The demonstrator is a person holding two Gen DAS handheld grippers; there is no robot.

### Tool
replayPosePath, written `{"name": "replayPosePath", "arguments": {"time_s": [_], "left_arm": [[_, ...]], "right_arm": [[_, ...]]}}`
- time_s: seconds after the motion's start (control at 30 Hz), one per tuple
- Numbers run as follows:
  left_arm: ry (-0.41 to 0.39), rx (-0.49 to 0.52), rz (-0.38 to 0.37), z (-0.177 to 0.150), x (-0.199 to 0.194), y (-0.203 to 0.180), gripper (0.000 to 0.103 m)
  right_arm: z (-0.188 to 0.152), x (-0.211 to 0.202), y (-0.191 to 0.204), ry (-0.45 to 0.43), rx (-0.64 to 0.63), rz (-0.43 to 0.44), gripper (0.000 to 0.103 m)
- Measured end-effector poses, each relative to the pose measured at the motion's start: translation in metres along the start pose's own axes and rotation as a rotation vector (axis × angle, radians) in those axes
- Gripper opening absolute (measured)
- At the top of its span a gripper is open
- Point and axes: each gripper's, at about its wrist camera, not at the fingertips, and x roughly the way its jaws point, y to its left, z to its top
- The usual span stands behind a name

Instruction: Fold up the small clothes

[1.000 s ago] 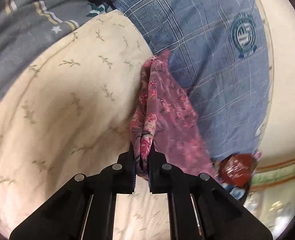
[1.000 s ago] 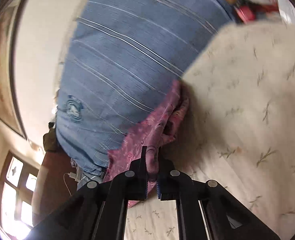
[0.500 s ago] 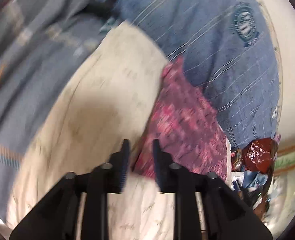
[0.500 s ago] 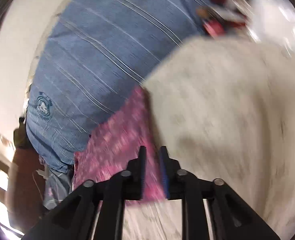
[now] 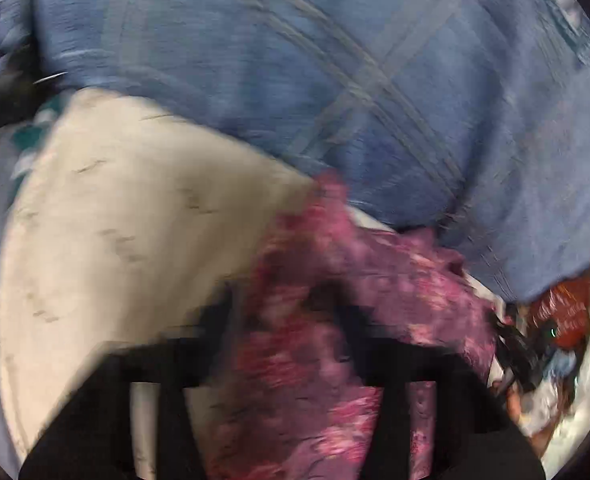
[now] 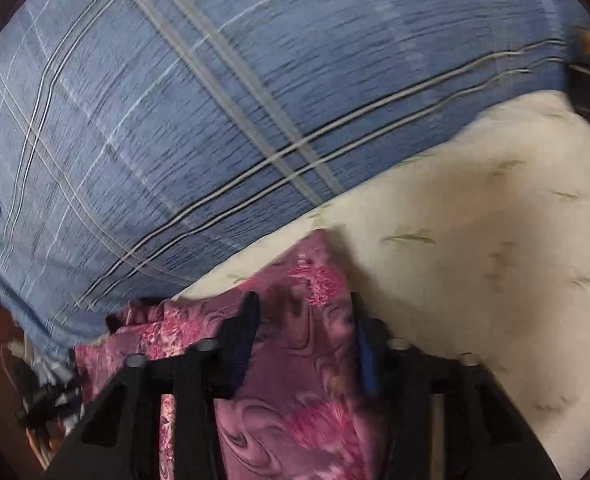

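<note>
Pink floral cloth (image 6: 303, 368) lies between spread right gripper (image 6: 305, 320) jaws; left gripper (image 5: 283, 316), blurred, also spread over it.

Motion blur smears the whole left wrist view: the left gripper (image 5: 285, 320) shows only as dark streaks, and the pink floral cloth (image 5: 335, 300) loses its pattern. The clutter (image 5: 535, 360) at the right cannot be identified. The cloth (image 6: 303, 392) runs off the bottom edge

Pink floral garment (image 6: 307, 360) lies rumpled on cream bedsheet (image 6: 475, 248).
</note>
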Motion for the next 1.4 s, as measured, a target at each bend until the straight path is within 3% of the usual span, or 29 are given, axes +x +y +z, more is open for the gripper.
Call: {"name": "replayPosePath", "arguments": {"time_s": [0.03, 0.1, 0.17, 0.2, 0.27, 0.3, 0.37, 0.43, 0.5, 0.57, 0.6, 0.63, 0.7, 0.77, 0.8, 0.87, 0.9, 1.03, 1.2, 1.27, 1.4], "left_arm": [[-0.020, 0.031, 0.021, 0.000, -0.002, -0.006, 0.005], [-0.094, 0.047, 0.036, 0.002, -0.009, -0.010, 0.005], [-0.141, -0.001, 0.055, 0.008, -0.008, -0.001, 0.004], [-0.134, -0.038, 0.110, 0.013, 0.001, 0.006, 0.003], [-0.082, -0.119, 0.205, 0.016, 0.018, 0.025, 0.000], [-0.099, -0.167, 0.150, 0.015, 0.013, 0.035, 0.000], [-0.134, -0.200, 0.077, 0.010, -0.008, 0.041, 0.000], [-0.182, -0.125, 0.016, -0.004, -0.039, 0.030, 0.000], [-0.178, -0.018, -0.034, -0.023, -0.057, 0.011, 0.005], [-0.154, 0.063, -0.045, -0.042, -0.060, -0.005, 0.019], [-0.127, 0.108, -0.038, -0.054, -0.054, -0.013, 0.033], [-0.100, 0.139, -0.016, -0.062, -0.044, -0.018, 0.036], [-0.021, 0.159, 0.057, -0.076, -0.015, -0.019, 0.036], [-0.066, 0.187, 0.081, -0.083, -0.014, -0.021, 0.036], [-0.048, 0.193, 0.092, -0.083, -0.019, -0.021, 0.036], [-0.025, 0.153, 0.036, -0.080, -0.033, -0.013, 0.036], [-0.029, 0.128, 0.010, -0.078, -0.046, -0.004, 0.036], [-0.068, 0.070, 0.049, -0.074, -0.090, 0.039, 0.054], [-0.046, -0.039, 0.020, -0.079, -0.118, 0.079, 0.058], [-0.045, -0.046, 0.030, -0.080, -0.125, 0.086, 0.058], [-0.027, -0.050, 0.035, -0.082, -0.133, 0.097, 0.058]], "right_arm": [[0.002, -0.002, 0.005, -0.003, -0.048, 0.017, 0.007], [0.007, -0.027, 0.006, -0.115, -0.079, 0.096, 0.007], [0.010, -0.040, -0.007, -0.182, -0.018, 0.158, 0.007], [0.012, -0.037, -0.014, -0.179, 0.010, 0.166, 0.007], [0.011, -0.009, -0.022, -0.063, 0.010, 0.028, 0.008], [0.008, 0.004, -0.024, 0.003, 0.012, -0.023, 0.009], [0.004, -0.007, -0.022, -0.033, 0.035, -0.050, 0.019], [-0.002, -0.036, -0.011, -0.120, 0.002, -0.060, 0.019], [-0.016, -0.062, 0.003, -0.172, -0.064, 0.022, 0.019], [-0.036, -0.077, 0.014, -0.184, -0.128, 0.078, 0.020], [-0.044, -0.078, 0.015, -0.177, -0.143, 0.088, 0.020], [-0.057, -0.073, 0.012, -0.150, -0.147, 0.080, 0.020], [-0.067, -0.052, 0.001, -0.067, -0.119, 0.018, 0.017], [-0.080, -0.054, -0.008, -0.104, -0.087, 0.028, 0.016], [-0.080, -0.058, -0.006, -0.096, -0.080, 0.001, 0.018], [-0.089, -0.076, 0.008, -0.116, -0.096, -0.010, 0.022], [-0.095, -0.085, 0.018, -0.125, -0.127, 0.010, 0.025], [-0.140, -0.094, 0.082, -0.091, -0.348, 0.089, 0.047], [-0.226, -0.053, 0.195, 0.035, -0.733, 0.142, 0.047], [-0.266, -0.042, 0.239, 0.041, -0.913, 0.135, 0.048], [-0.319, -0.028, 0.287, 0.023, -1.152, 0.099, 0.054]]}}
